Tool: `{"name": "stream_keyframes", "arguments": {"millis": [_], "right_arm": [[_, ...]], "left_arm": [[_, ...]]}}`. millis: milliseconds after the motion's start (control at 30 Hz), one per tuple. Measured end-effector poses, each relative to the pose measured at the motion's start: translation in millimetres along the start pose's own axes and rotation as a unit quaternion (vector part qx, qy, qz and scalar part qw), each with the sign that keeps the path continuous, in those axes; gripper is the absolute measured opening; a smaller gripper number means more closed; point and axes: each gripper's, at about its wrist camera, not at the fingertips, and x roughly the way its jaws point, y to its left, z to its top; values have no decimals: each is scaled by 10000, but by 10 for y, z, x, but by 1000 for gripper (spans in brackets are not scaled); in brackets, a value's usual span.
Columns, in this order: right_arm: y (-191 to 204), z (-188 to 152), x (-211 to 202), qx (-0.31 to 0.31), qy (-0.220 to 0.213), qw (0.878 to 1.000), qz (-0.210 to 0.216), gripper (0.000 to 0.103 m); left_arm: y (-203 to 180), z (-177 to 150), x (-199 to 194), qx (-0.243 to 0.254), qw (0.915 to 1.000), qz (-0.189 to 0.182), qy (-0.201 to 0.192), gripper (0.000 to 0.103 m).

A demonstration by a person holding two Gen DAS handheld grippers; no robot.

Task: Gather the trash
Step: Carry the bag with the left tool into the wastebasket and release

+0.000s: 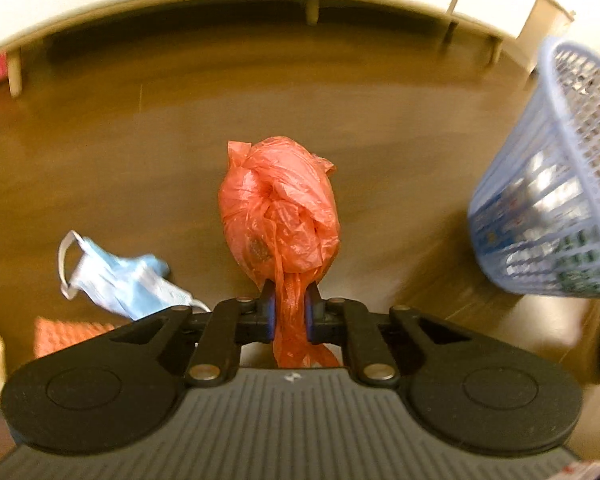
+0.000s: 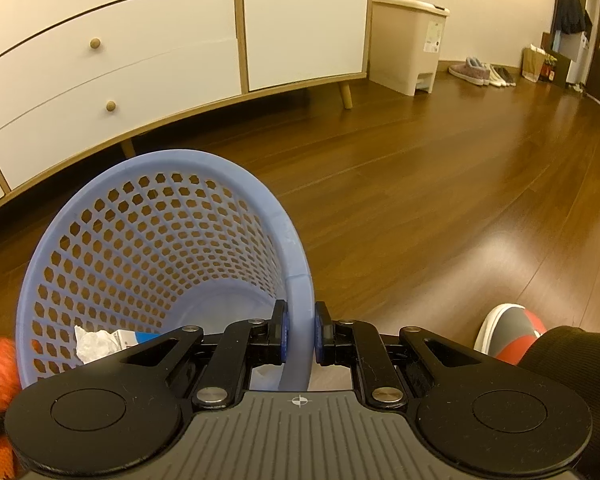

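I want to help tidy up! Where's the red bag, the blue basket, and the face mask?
red bag (image 1: 278, 208), left wrist view, on its crumpled bulging body.
blue basket (image 2: 300, 292), right wrist view, on its rim near the fingers.
face mask (image 1: 120, 280), left wrist view, on its blue pleated middle.

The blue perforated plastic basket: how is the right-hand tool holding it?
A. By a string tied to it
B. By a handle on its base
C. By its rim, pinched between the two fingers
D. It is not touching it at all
C: in the right wrist view the right tool has its two fingers closed on either side of the rim of the blue perforated plastic basket.
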Motion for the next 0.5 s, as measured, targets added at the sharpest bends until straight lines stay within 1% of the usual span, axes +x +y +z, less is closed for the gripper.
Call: {"name": "stream_keyframes", "arguments": {"millis": [133, 233, 367, 500], "right_arm": [[25, -22, -11, -159, -108, 9998, 35, 9], [34, -28, -5, -230, -147, 9996, 54, 9], [-4, -13, 41, -184, -107, 9997, 70, 9], [-27, -1, 63, -137, -89, 9998, 100, 9]], "left_arm": [[-59, 142, -379, 183, 9990, -191, -353, 10], [-217, 253, -626, 516, 9966, -427, -487, 10], [-506, 400, -881, 957, 9893, -870, -678, 10], [-788, 513, -1027, 1325, 9795, -1319, -745, 10]]}}
